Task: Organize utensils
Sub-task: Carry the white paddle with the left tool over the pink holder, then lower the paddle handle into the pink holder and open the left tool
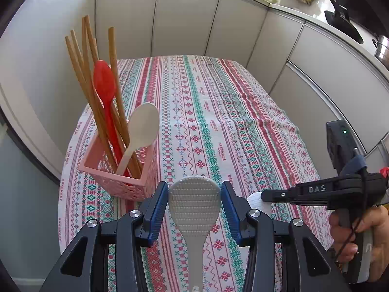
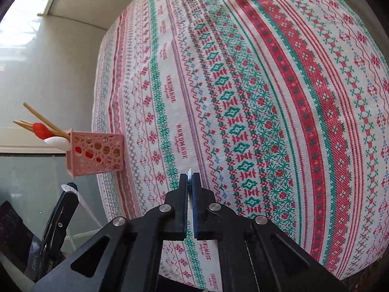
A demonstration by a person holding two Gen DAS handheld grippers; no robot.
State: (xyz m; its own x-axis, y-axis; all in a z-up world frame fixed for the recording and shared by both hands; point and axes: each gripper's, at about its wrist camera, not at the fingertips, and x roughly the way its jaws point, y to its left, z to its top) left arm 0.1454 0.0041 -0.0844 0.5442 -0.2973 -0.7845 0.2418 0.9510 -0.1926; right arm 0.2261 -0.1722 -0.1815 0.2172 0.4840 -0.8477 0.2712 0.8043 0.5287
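Both grippers are black with silver screws; the left gripper (image 1: 194, 198) has ribbed blue pads, the right gripper (image 2: 190, 178) carries "DAS" lettering.

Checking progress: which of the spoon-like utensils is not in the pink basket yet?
The white rice paddle between the left gripper pads. The red spoon and the cream spoon already stand in the pink basket.

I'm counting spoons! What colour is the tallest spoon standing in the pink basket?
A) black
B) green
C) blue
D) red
D: in the pink basket, the red spoon rises higher than the white spoon, beside the wooden chopsticks.
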